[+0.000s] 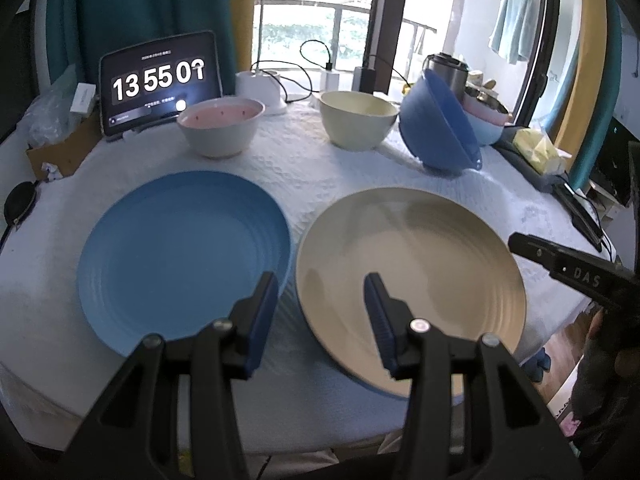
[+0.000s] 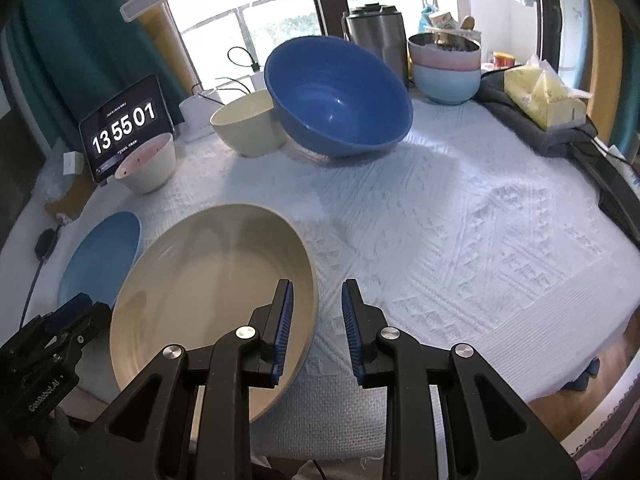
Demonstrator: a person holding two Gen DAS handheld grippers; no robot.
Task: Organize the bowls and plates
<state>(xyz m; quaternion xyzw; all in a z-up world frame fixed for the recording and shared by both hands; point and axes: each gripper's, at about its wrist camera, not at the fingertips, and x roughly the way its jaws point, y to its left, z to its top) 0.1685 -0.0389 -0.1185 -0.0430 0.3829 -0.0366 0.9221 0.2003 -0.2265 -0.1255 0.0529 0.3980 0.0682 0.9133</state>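
The round beige ridged plate [image 2: 208, 292] lies at the table's near edge, its right rim reaching between the right gripper [image 2: 316, 320]'s partly parted, empty jaws. The left gripper [image 1: 320, 320], wider apart and also empty, hovers over the seam between it and the round blue ridged plate [image 1: 180, 248], just beside on the left; the right is nearer for a rim grip, I judge.

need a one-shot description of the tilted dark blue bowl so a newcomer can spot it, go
Start at the tablet clock at the back of the white-clothed table and follow the row of bowls away from it: pink-lined bowl, cream bowl, then the dark blue bowl. It is the biggest and darkest, and the only one tipped, not sitting level.
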